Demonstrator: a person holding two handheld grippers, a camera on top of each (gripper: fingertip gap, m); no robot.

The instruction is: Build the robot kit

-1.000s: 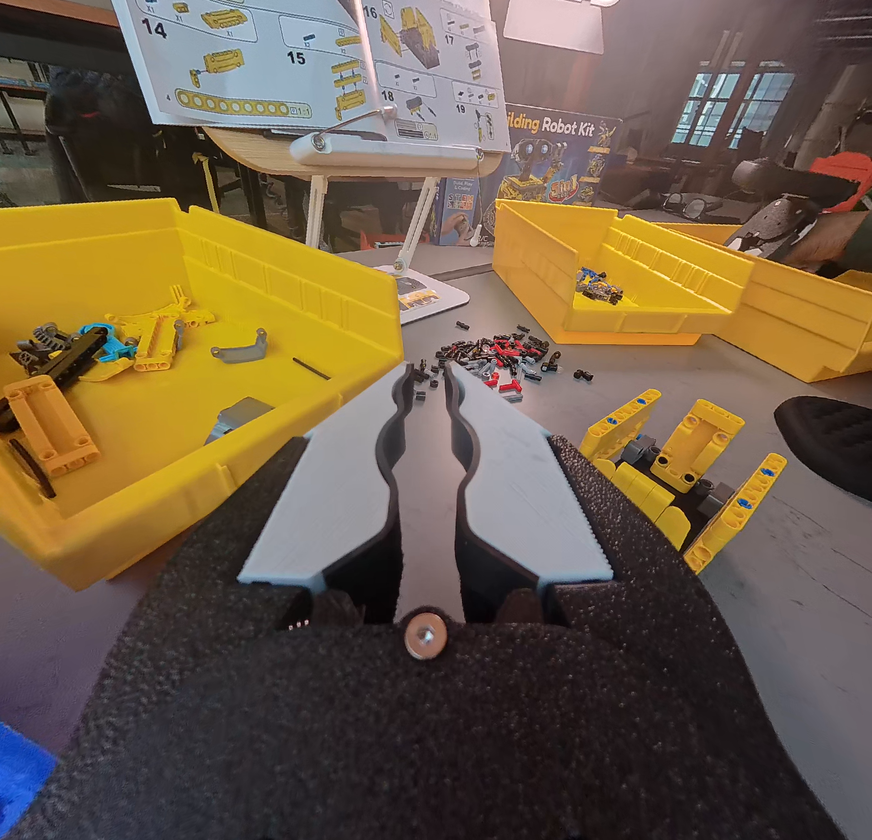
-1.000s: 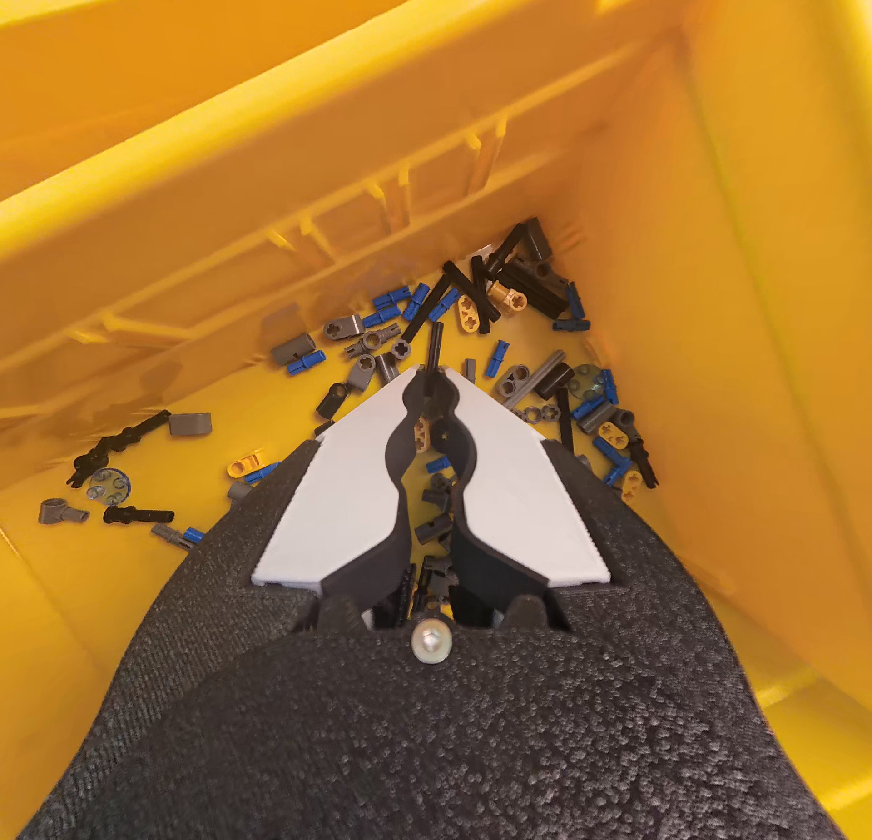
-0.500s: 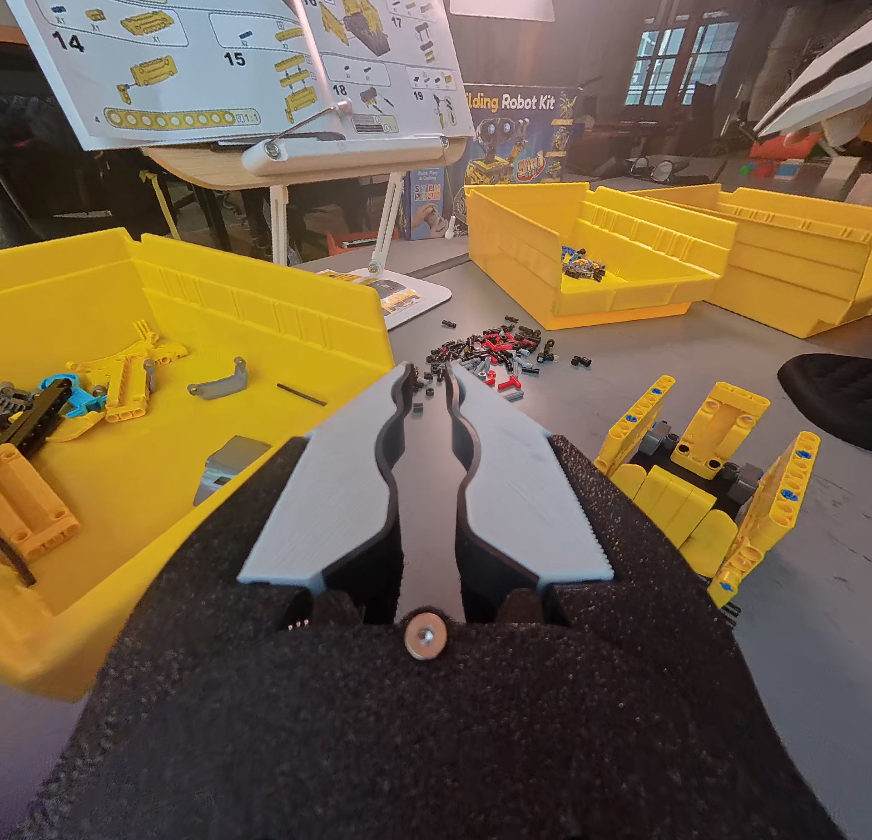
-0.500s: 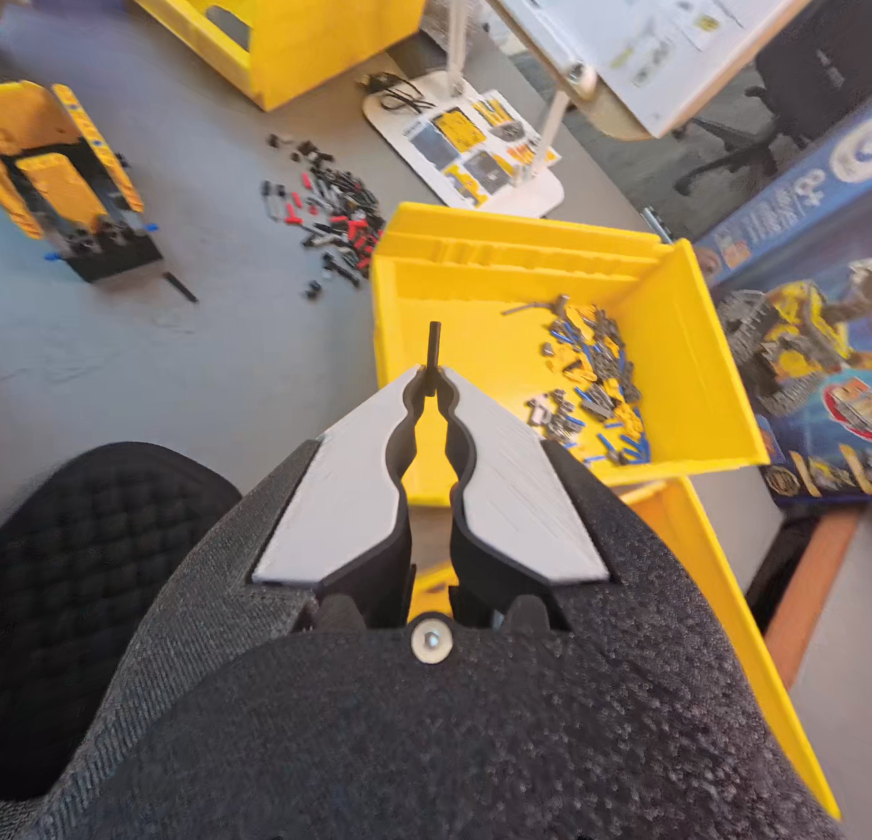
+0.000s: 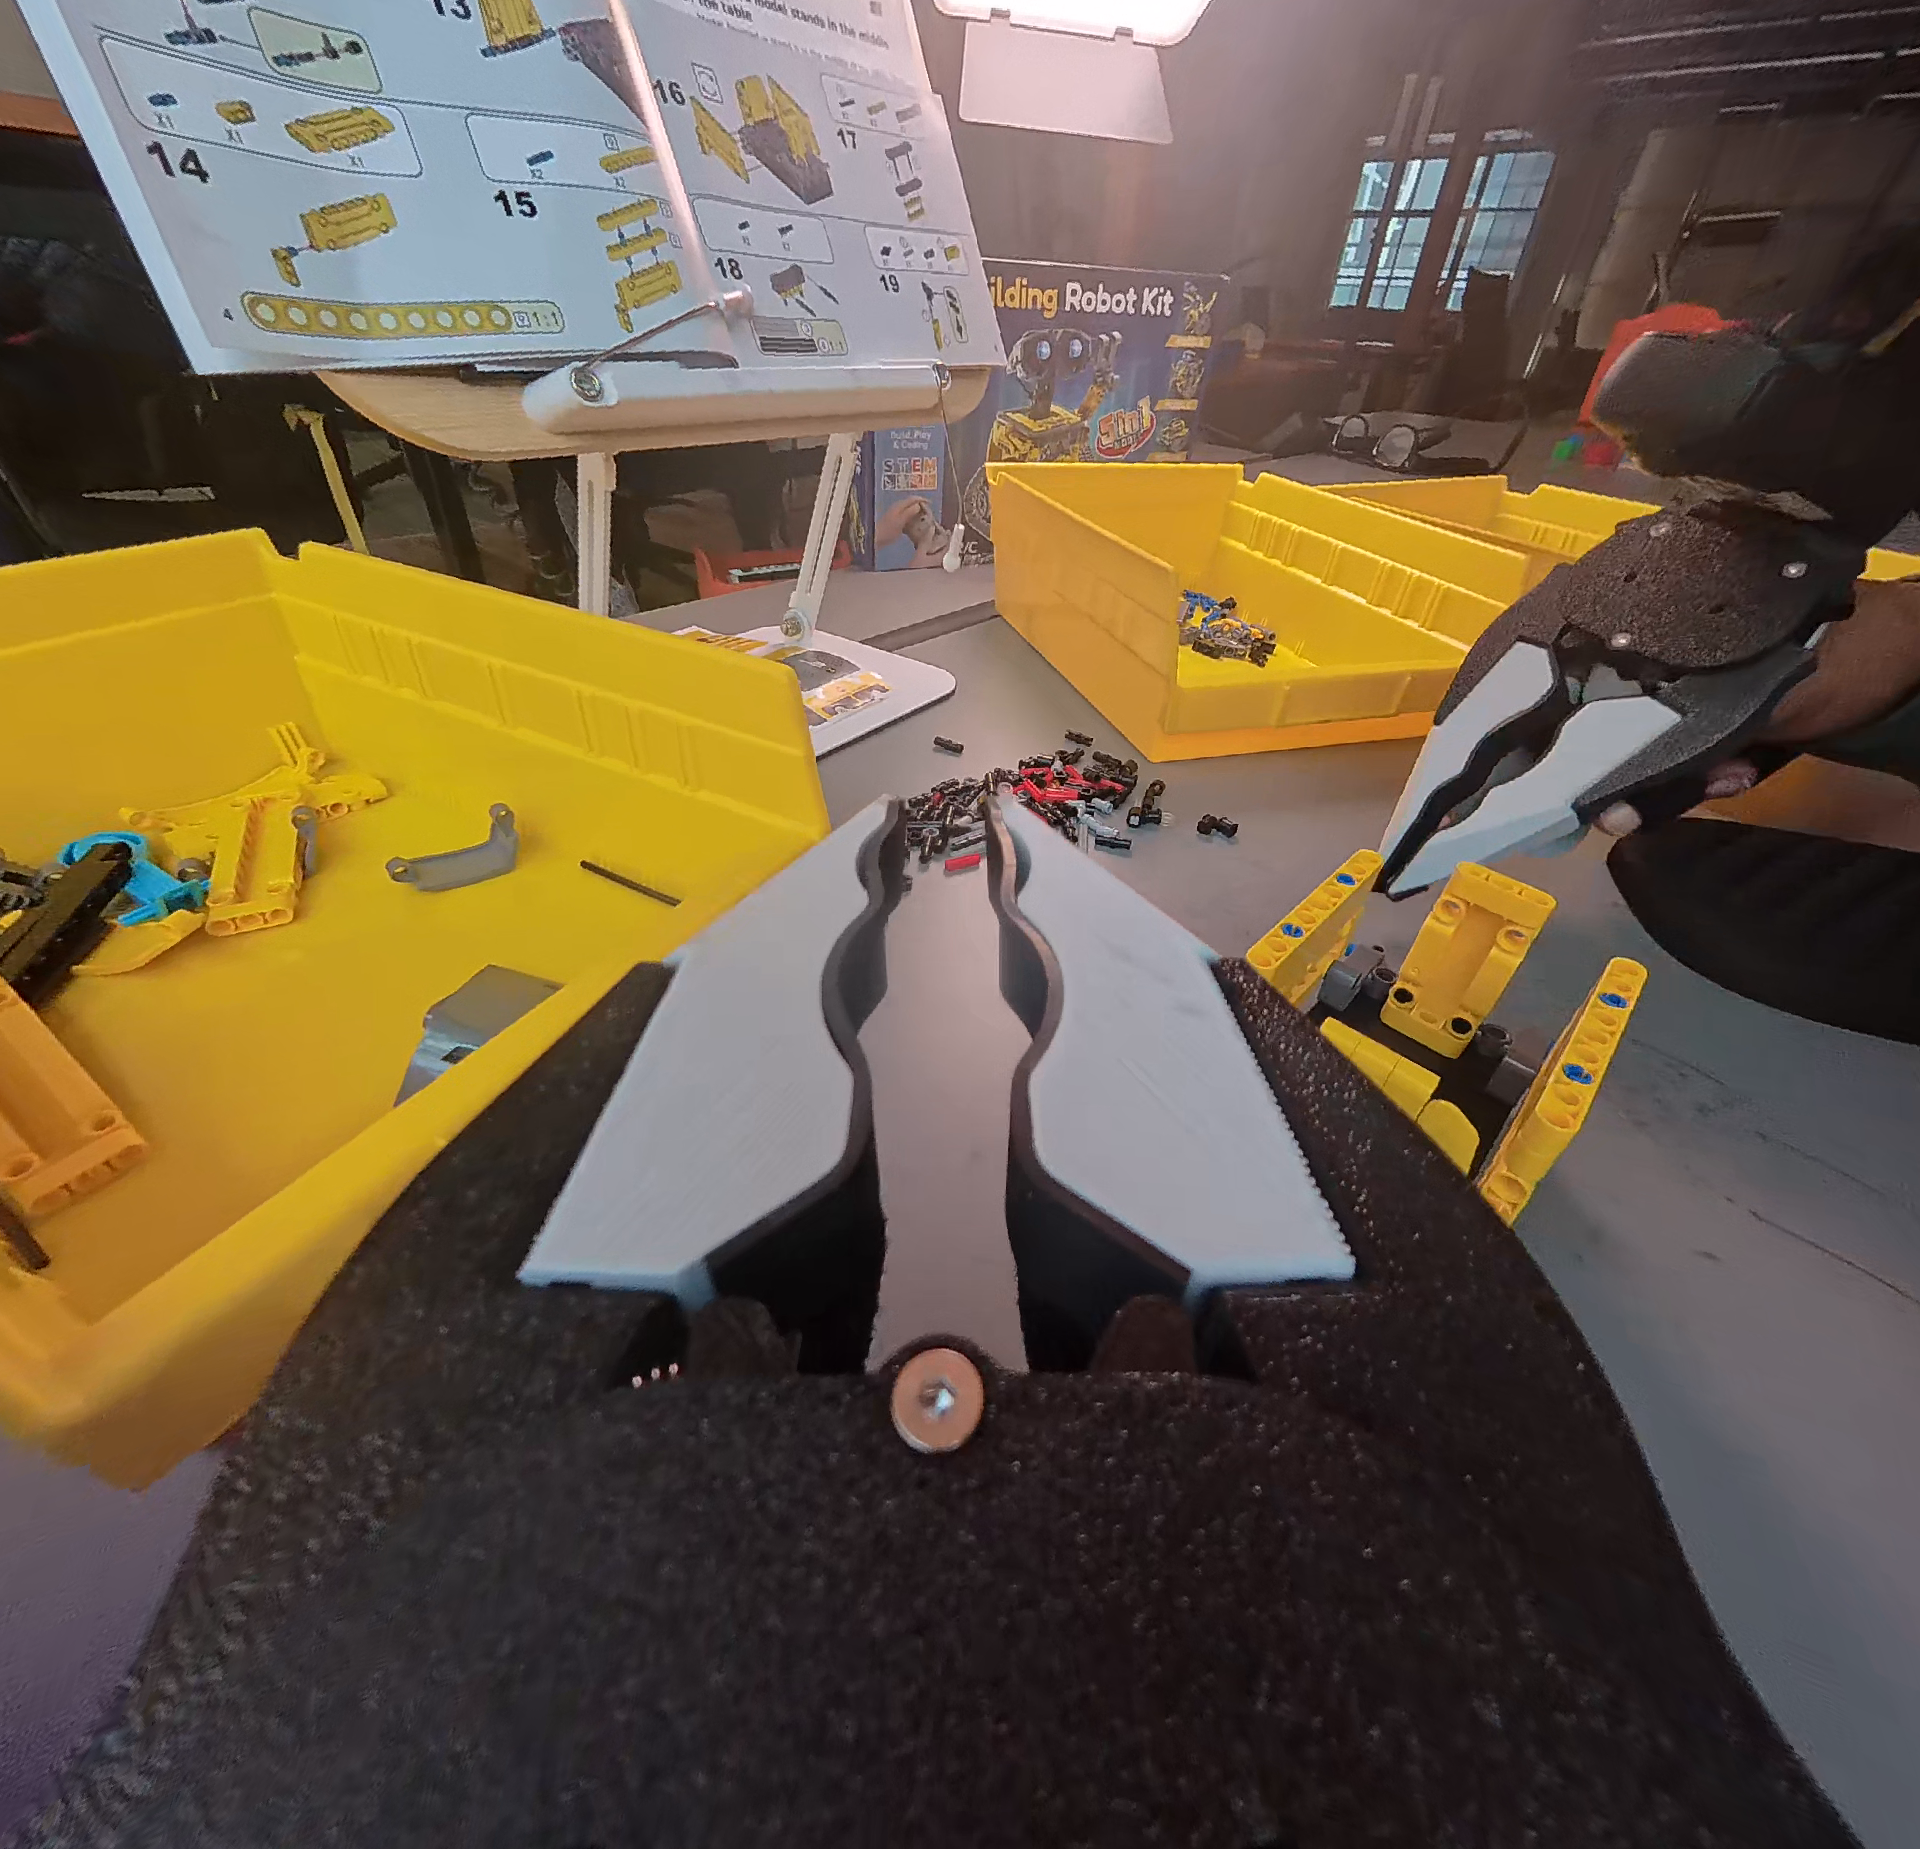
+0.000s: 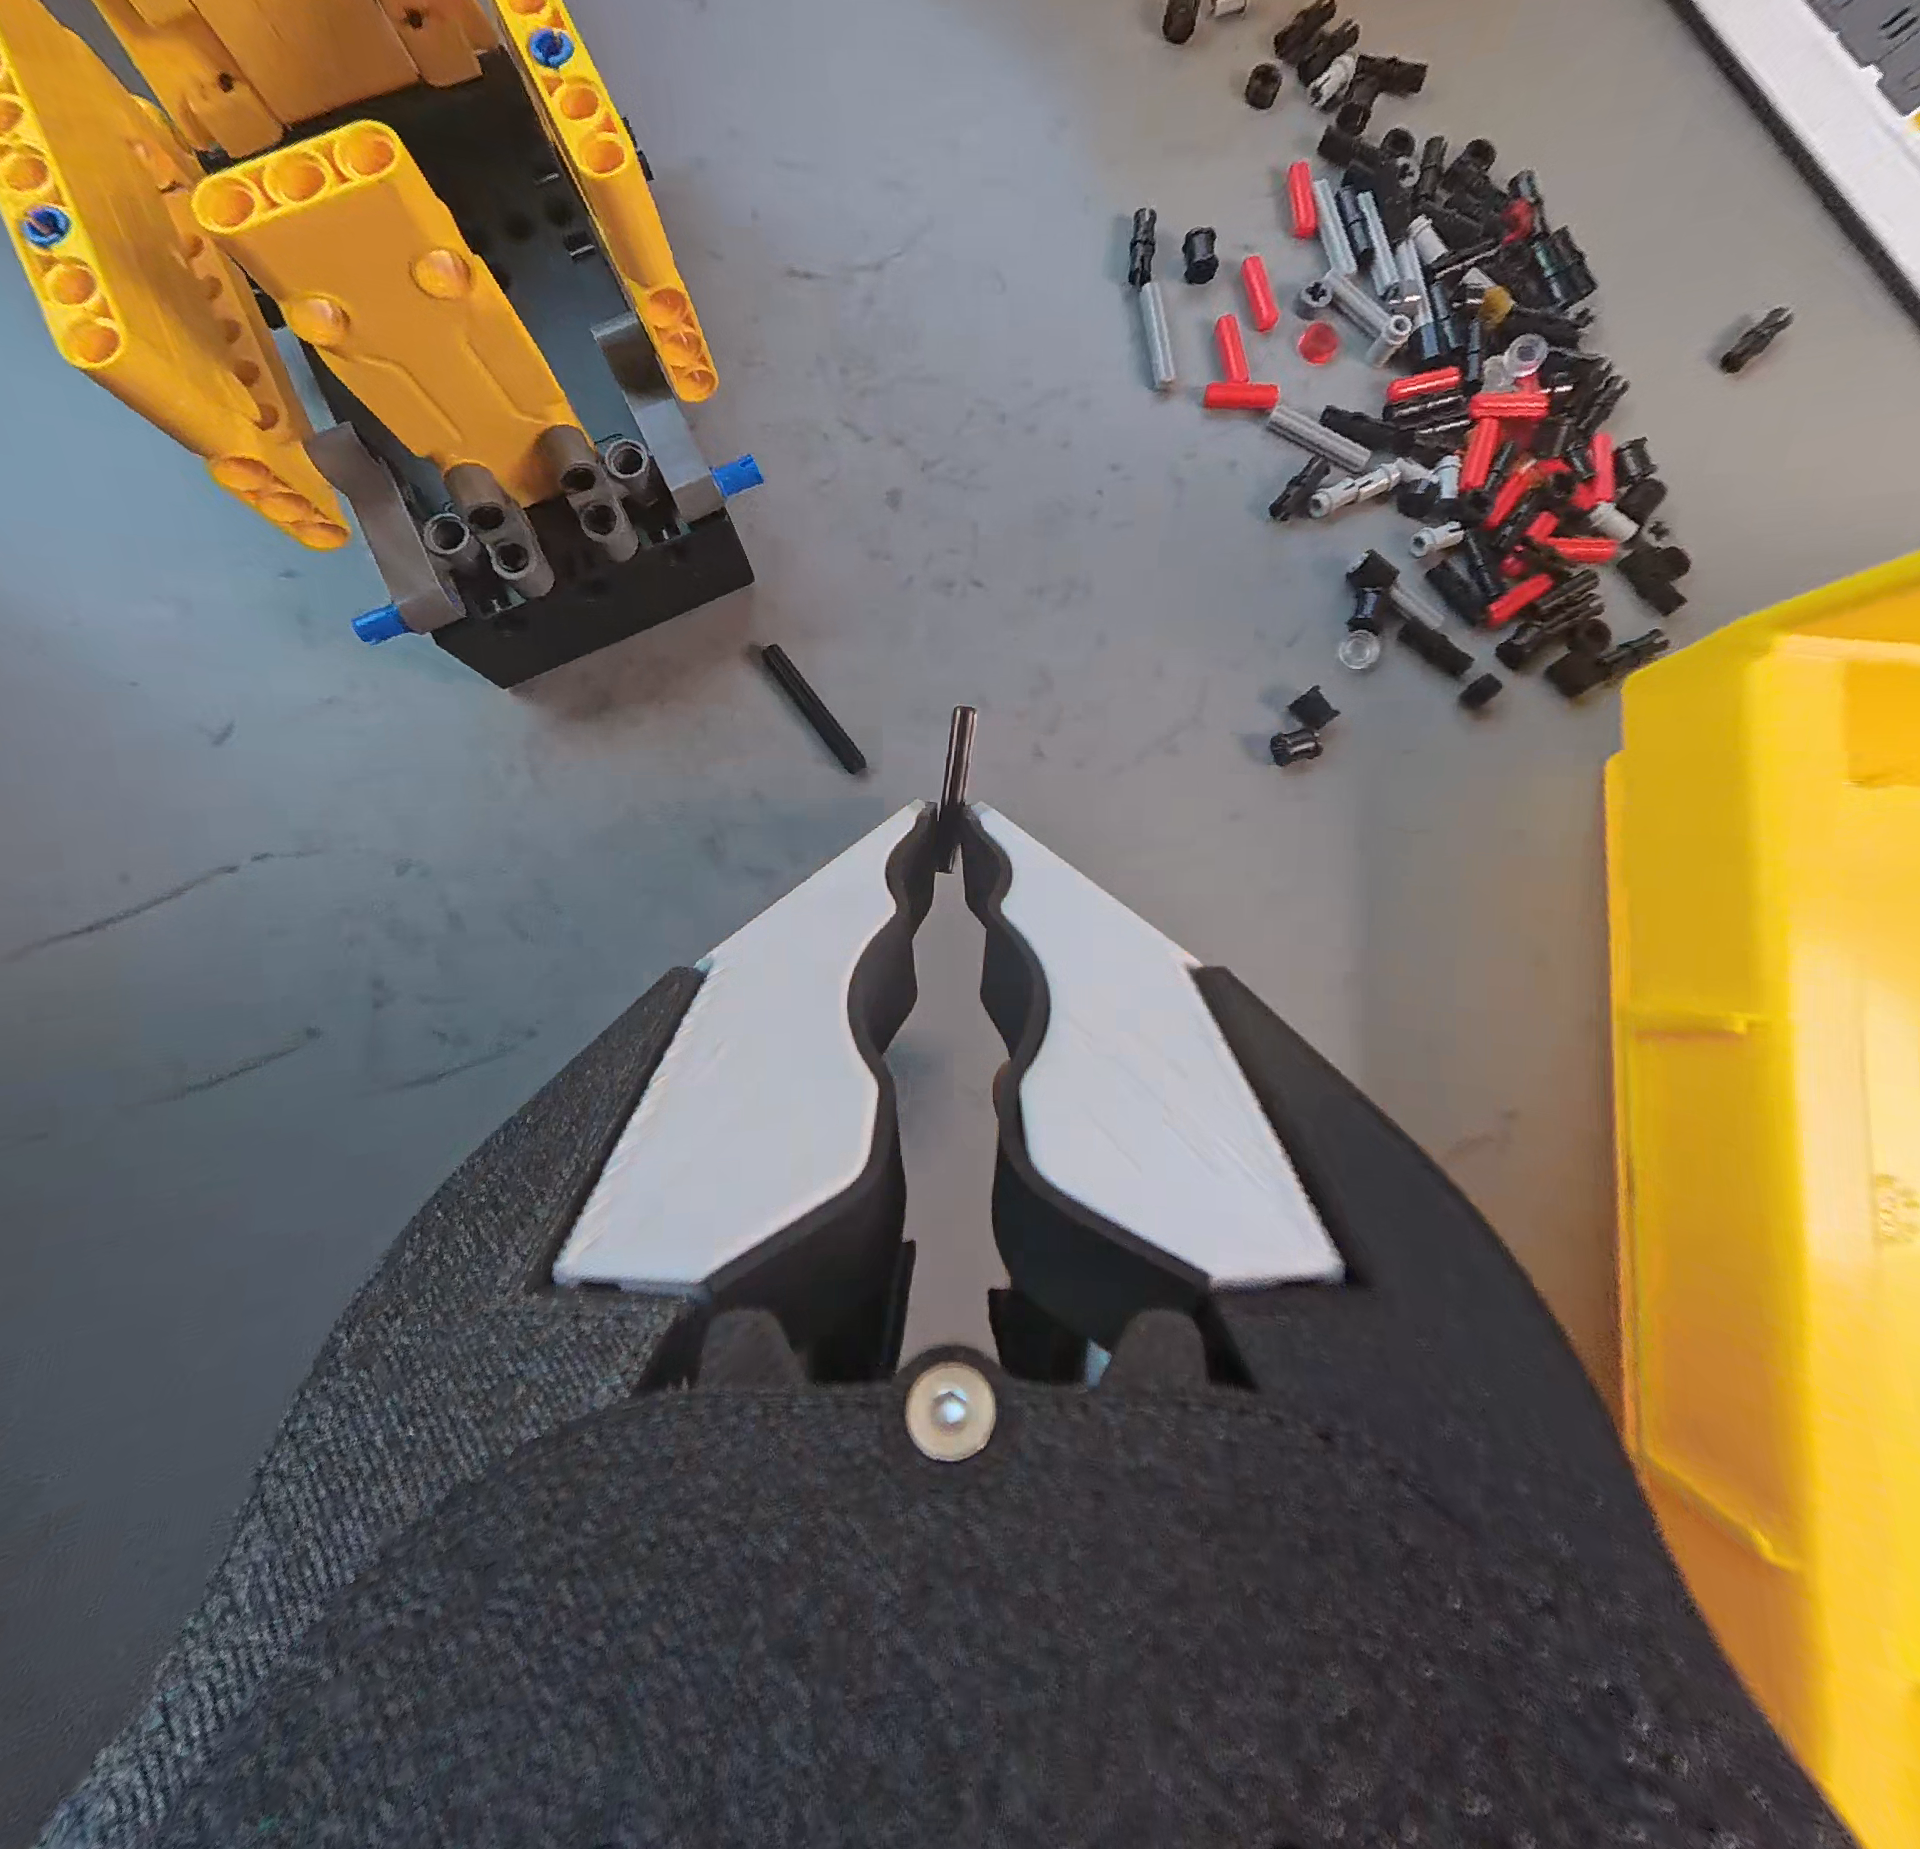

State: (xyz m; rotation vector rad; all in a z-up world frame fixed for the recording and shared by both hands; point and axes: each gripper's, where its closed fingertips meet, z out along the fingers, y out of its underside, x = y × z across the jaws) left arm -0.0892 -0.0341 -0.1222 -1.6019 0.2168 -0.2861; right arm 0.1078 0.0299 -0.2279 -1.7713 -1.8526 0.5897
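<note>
My right gripper (image 6: pixel 945 812) is shut on a thin black axle rod (image 6: pixel 956 760) that sticks out past its tips, above the grey table. A second black axle (image 6: pixel 812 708) lies on the table just left of it, beside a yellow and black brick model (image 6: pixel 395 324). In the left wrist view the right gripper (image 5: pixel 1397 880) hovers over that model (image 5: pixel 1455 978). My left gripper (image 5: pixel 940 812) is slightly open and empty, held above the table between a yellow bin (image 5: pixel 623 656) and the model, pointing at a pile of small black, red and grey pins (image 5: pixel 1049 786).
The pin pile (image 6: pixel 1475 428) lies right of the model. A yellow bin (image 6: pixel 1766 1072) stands at the right. Another yellow bin (image 5: pixel 1101 563) with small parts stands behind the pile. An instruction booklet on a white stand (image 5: pixel 727 397) and a kit box (image 5: pixel 1101 365) stand at the back. Across from one pair of fingers to the other is roughly 25 cm.
My right gripper lifted the black axle out of the far yellow bin and carried it over to the table beside the model. My left gripper stayed roughly in place, still slightly open.
</note>
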